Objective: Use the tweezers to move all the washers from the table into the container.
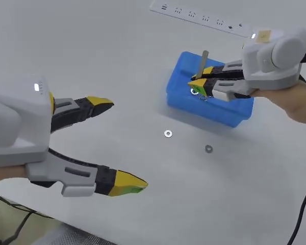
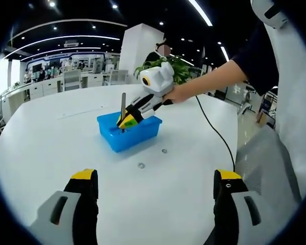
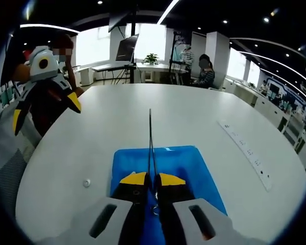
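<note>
Right gripper (image 1: 196, 86) pinching tweezers (image 1: 204, 57) over container (image 1: 229, 115); left gripper (image 1: 126, 144) wide; loose washers (image 1: 168, 133), power strip (image 1: 204, 18)

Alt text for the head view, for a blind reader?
The right tongs, shut on tweezers, reach over a blue container. Two washers lie on the white table beside it; the left tongs hang open.

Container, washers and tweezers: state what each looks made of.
Container: likely plastic, uniform matte blue with rounded edges. Washers: probably metal, small silvery rings with a glint. Tweezers: apparently metal, thin grey blades; finish too small to judge.
</note>
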The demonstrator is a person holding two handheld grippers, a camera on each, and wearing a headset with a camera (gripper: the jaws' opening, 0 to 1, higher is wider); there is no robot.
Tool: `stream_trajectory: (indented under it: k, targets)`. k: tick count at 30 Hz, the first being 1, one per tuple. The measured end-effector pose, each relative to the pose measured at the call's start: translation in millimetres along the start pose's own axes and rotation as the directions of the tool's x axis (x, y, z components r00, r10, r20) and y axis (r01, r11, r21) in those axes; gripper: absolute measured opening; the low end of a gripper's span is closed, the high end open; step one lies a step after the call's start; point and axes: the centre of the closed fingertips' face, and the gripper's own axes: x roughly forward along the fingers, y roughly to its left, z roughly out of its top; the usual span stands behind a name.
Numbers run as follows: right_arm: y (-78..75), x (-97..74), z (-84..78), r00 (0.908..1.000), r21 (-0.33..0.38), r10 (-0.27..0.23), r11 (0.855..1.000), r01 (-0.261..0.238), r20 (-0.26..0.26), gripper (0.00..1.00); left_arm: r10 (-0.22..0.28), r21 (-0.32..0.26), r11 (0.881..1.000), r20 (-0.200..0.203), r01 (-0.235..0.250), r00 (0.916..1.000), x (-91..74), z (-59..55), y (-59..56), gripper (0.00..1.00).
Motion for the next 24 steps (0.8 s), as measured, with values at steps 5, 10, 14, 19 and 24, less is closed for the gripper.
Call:
stream_trajectory:
  k: [5,10,14,19,24]
  targets:
    - [-1.5,-1.5,5.6,0.9999,-0.004,-0.01,1.0,0.01,0.009,0.07,0.012,0.028,1.0,0.013,-0.012,0.9998,6.5,11.2,9.9,0.99]
    - [-3.6,-3.1,6.0,0.9999,-0.007,-0.016,1.0,0.017,0.004,0.07,0.009,0.057,0.998,0.043,-0.012,0.999,16.6,30.7,18.7,0.99]
    - [-2.6,-4.5,5.5,0.9999,-0.004,-0.014,1.0,0.014,0.003,0.07,0.008,0.047,0.999,0.089,-0.012,0.996,28.8,48.4,31.6,0.98]
    - [-1.6,-6.6,4.3,0.9999,-0.007,-0.015,1.0,0.015,0.0,0.07,0.016,0.011,1.0,0.13,-0.018,0.9914,49.3,65.1,47.6,0.92]
    - [-1.1,-9.5,2.1,0.9999,-0.017,-0.012,1.0,0.012,-0.008,0.07,0.015,-0.006,1.0,0.155,-0.014,0.9879,77.0,80.5,66.0,0.8]
